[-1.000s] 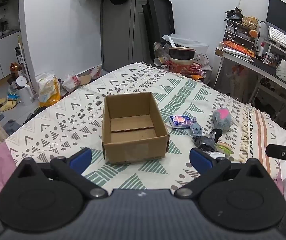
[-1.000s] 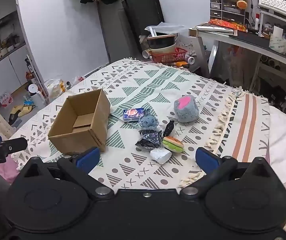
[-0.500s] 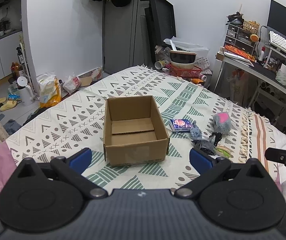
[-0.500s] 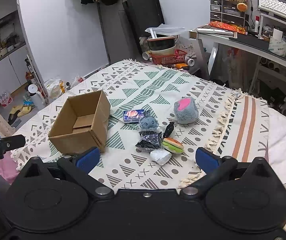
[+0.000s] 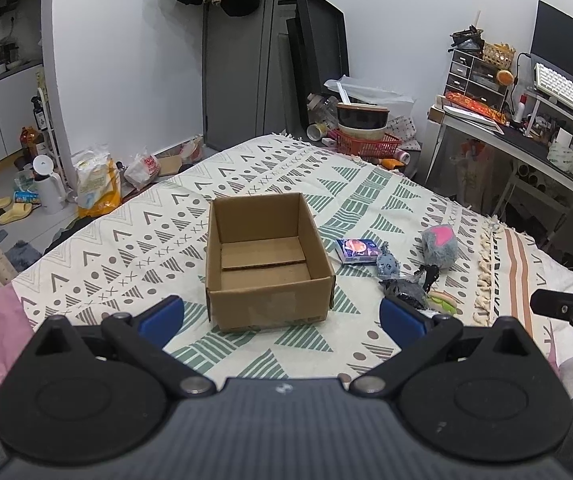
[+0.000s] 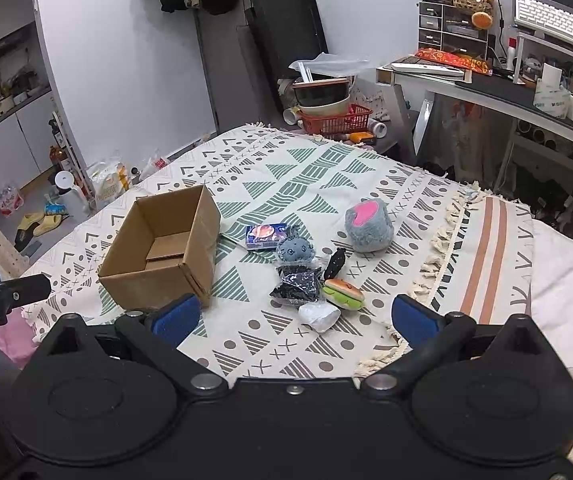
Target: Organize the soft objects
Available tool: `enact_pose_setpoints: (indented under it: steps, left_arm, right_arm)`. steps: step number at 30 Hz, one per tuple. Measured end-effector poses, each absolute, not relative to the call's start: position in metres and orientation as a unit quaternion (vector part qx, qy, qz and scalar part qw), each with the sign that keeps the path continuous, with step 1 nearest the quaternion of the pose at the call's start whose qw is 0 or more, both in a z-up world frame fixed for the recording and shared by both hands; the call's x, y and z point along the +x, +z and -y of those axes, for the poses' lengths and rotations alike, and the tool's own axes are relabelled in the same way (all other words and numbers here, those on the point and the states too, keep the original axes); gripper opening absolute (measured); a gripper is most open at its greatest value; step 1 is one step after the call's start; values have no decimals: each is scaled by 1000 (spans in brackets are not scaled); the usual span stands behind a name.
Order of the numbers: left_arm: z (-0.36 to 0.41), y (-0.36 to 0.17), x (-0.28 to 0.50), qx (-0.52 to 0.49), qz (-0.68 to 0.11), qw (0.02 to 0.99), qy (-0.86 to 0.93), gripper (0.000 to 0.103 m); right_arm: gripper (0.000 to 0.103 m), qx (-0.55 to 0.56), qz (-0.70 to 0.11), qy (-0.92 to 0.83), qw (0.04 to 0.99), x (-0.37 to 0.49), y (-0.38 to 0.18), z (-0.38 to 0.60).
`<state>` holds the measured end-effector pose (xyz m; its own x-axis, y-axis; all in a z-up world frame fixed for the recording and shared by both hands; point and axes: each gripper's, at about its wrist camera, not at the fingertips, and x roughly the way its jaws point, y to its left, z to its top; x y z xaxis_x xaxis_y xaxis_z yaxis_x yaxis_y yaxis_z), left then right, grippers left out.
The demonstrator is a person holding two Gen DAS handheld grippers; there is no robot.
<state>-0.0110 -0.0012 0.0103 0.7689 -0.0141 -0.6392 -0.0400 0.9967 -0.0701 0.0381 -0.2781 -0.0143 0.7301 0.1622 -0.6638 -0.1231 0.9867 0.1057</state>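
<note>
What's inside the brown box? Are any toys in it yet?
No toys yet. The cardboard box holds only its own folded bottom flaps. The near wall hides a thin strip of floor right behind it. The soft toys, like the gray and pink plush, lie outside on the blanket.

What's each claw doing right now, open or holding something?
Left claw: open, holding nothing, aimed at the cardboard box.
Right claw: open, holding nothing, above the toys.

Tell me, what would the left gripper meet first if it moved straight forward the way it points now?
Most likely the cardboard box. It sits straight ahead of the left gripper, centred between the open jaws, and only bare patterned blanket lies in between. Depth is unclear, so the near wall is my best guess.
</note>
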Motion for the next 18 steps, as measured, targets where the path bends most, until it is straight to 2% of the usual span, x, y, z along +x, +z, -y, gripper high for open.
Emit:
enact_pose_setpoints:
  steps: [18]
  left_arm:
    - [2, 26, -18, -48, -331, 942, 12, 103]
  right_arm:
    - [103, 30, -356, 70, 931, 29, -3, 276]
